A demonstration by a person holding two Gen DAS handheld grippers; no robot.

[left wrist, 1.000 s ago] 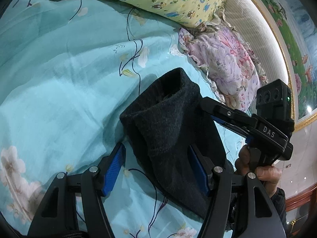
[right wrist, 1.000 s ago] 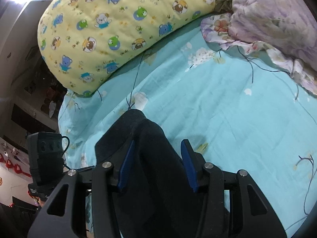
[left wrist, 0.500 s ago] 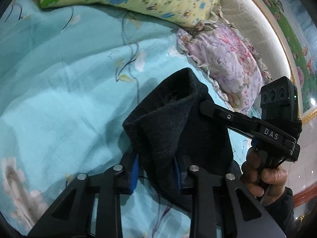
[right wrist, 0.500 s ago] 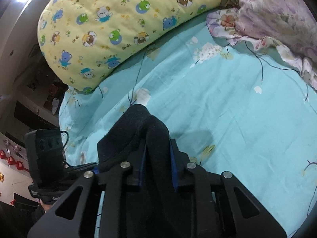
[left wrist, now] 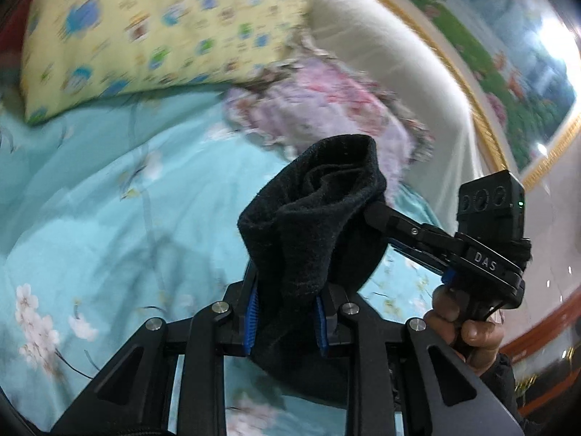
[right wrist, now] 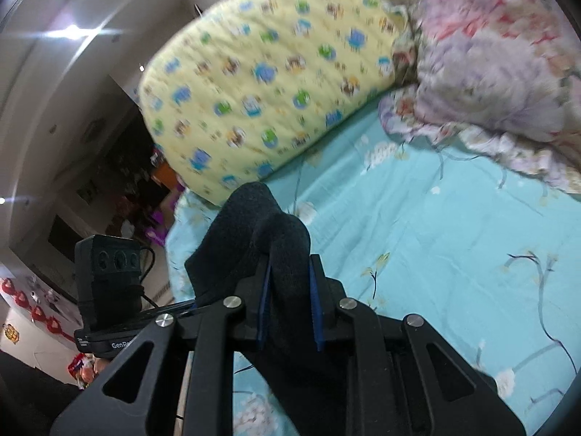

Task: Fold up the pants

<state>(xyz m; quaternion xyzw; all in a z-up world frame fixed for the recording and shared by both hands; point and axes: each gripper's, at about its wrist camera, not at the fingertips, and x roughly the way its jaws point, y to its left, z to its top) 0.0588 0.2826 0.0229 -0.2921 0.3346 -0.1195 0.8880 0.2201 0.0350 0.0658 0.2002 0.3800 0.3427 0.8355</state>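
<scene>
**Mei:** Bedding filled both views: a turquoise flowered sheet on the bed (left wrist: 109, 218), a yellow cartoon-print pillow (right wrist: 261, 83) at about eleven o'clock in the right wrist view, and a pink floral quilt (right wrist: 490, 72) at one o'clock. Where were the pants?

**Jon:** The pants (left wrist: 312, 225) were dark and fuzzy, bunched up off the sheet at the centre of the left wrist view. The left gripper (left wrist: 287, 318) had its jaws nearly closed, blue pads pressing a thick fold of the cloth from either side. The right gripper (right wrist: 288, 305) had the same narrow pinch on another bunch of the pants.

**Mei:** Why two grips so close together?

**Jon:** I'd judge they each took one side of the same edge, so the cloth could be carried over as one straight line and not sag in the middle. In the left wrist view the other tool reached in from three o'clock, a hand (left wrist: 464, 323) round its handle, its tips buried in the fabric.

**Mei:** Any containers about?

**Jon:** None that I could make out. Clutter at nine o'clock in the right wrist view was too blurred to name.
</scene>
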